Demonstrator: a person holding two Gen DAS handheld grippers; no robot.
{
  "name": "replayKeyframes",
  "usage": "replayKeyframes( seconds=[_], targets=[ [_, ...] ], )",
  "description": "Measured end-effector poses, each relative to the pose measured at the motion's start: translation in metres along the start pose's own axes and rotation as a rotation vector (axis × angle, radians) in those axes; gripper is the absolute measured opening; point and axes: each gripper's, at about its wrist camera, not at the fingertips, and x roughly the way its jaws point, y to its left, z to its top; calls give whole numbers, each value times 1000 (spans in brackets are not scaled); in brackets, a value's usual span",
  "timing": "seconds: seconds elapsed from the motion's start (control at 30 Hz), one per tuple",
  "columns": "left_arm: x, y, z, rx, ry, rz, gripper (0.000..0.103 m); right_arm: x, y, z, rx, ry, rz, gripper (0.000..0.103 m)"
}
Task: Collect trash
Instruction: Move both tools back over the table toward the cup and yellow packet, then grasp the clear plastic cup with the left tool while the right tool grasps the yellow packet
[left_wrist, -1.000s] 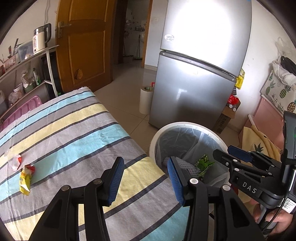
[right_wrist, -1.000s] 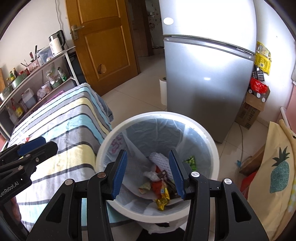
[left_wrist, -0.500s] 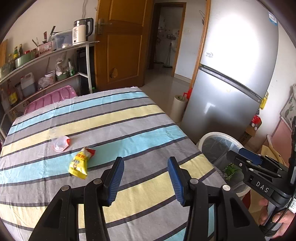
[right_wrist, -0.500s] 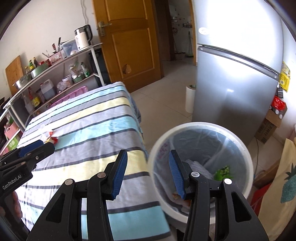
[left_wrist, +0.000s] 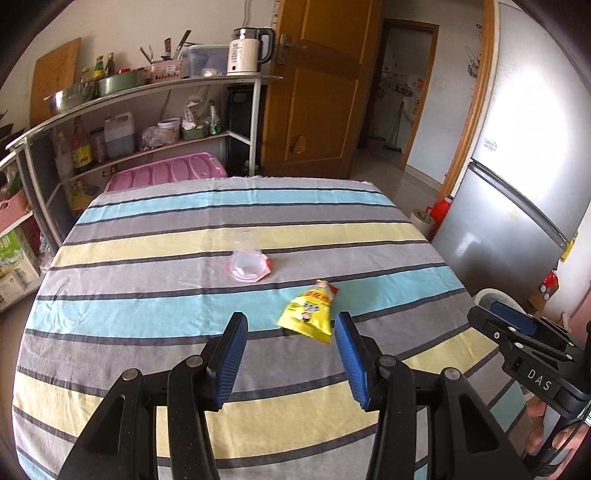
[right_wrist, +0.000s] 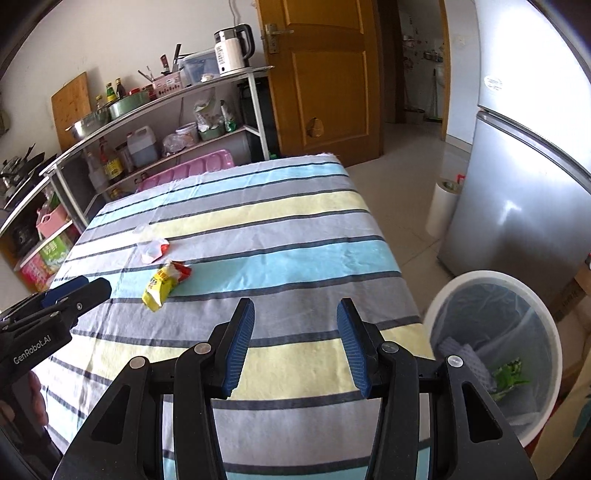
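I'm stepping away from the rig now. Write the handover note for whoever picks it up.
Left claw: open, empty, above the striped tablecloth, pointed toward the yellow snack wrapper.
Right claw: open, empty, over the table's near edge.
On the table: the yellow wrapper and, just beyond it, a clear plastic cup with a peeled lid.
The white bin stands on the floor off the table's right side, lined and already holding some trash.
Left to do: pick up the wrapper and the cup and drop both in the bin.

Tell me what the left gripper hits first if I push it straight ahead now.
Probably the striped tablecloth, beside the yellow snack packet. The left gripper is open and empty, and the packet sits slightly right of its line. Depth is unclear.
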Motion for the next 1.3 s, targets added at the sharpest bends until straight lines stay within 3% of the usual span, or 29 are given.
replayKeyframes(
  seconds=[0.27,0.57,0.77,1.3],
  targets=[
    [-6,56,2,-55,-13,73,49,35,60,11,-86,50,89,48],
    [6,80,15,-73,-6,51,51,84,106,24,-80,145,195,48],
    [24,85,23,-86,14,13,51,109,114,25,-80,195,200,48],
    [63,69,40,-55,57,-12,54,125,103,45,-114,204,185,48]
  ],
)
